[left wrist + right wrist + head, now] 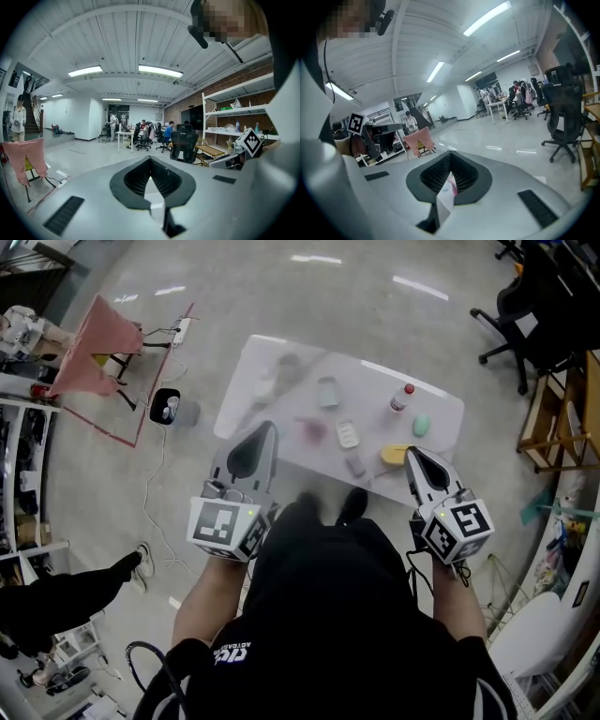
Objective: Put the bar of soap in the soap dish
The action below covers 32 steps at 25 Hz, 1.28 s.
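A white table (272,367) stands ahead of me in the head view, blurred. On it lie a small white rectangular block (348,434), a pale teal dish-like thing (327,392), a green oval lump (421,425), a yellow item (395,455), a pink item (312,430) and a red-capped bottle (401,397). Which one is the soap I cannot tell. My left gripper (270,426) (150,158) hangs over the table's near left edge, jaws together and empty. My right gripper (411,452) (450,153) is at the near right edge beside the yellow item, also shut and empty.
A pink cloth on a frame (89,348) stands on the floor to the left, with a power strip (180,331) and cable nearby. An office chair (511,310) and wooden shelving (553,409) are at the right. A person's leg (75,592) shows at lower left.
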{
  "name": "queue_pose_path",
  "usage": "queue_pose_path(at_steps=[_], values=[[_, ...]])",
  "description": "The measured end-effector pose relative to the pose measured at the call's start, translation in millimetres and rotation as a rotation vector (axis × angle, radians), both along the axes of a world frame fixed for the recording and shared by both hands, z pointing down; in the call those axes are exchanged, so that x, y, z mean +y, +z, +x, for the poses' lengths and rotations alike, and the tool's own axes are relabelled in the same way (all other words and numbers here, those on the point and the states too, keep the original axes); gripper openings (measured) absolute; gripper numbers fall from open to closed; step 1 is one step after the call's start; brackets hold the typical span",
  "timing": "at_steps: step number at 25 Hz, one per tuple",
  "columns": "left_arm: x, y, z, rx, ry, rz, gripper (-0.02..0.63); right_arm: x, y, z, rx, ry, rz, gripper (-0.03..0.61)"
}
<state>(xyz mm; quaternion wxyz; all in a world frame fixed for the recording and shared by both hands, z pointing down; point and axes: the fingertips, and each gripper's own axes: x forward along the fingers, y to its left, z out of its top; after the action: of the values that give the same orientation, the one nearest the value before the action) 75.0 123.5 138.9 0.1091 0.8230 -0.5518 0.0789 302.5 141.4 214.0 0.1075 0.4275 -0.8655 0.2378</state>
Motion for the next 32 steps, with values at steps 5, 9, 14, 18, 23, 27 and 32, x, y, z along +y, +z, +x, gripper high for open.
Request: queue_pose_path(at_steps=[5, 9, 14, 18, 23, 27, 32], values=[[-4, 12, -14, 0.023, 0.014, -0.005, 0.011, -6, 11, -12, 0.023, 0.002, -0.032, 0.011], [-14, 25, -31, -0.032, 0.031, -0.005, 0.011, -10, 19, -29, 0.056, 0.002, -0.047, 0.011], [-38, 36, -42, -0.034, 0.113, 0.037, 0.011, -22, 20, -48, 0.081, 0.026, -0.065, 0.011], [-52, 65, -51, 0.004, 0.155, -0.021, 0.011, -30, 31, -59, 0.136, 0.055, -0.084, 0.011], [-73, 96, -63, 0.037, 0.134, -0.054, 0.011, -35, 68, -78, 0.171, 0.034, -0.151, 0.011], [-82, 120, -59, 0.049, 0.138, -0.100, 0.011, -38, 102, -95, 0.143, -0.016, -0.206, 0.011], [-95, 147, -48, 0.054, 0.139, -0.149, 0.011, -50, 138, -106, 0.138, -0.052, -0.242, 0.011]])
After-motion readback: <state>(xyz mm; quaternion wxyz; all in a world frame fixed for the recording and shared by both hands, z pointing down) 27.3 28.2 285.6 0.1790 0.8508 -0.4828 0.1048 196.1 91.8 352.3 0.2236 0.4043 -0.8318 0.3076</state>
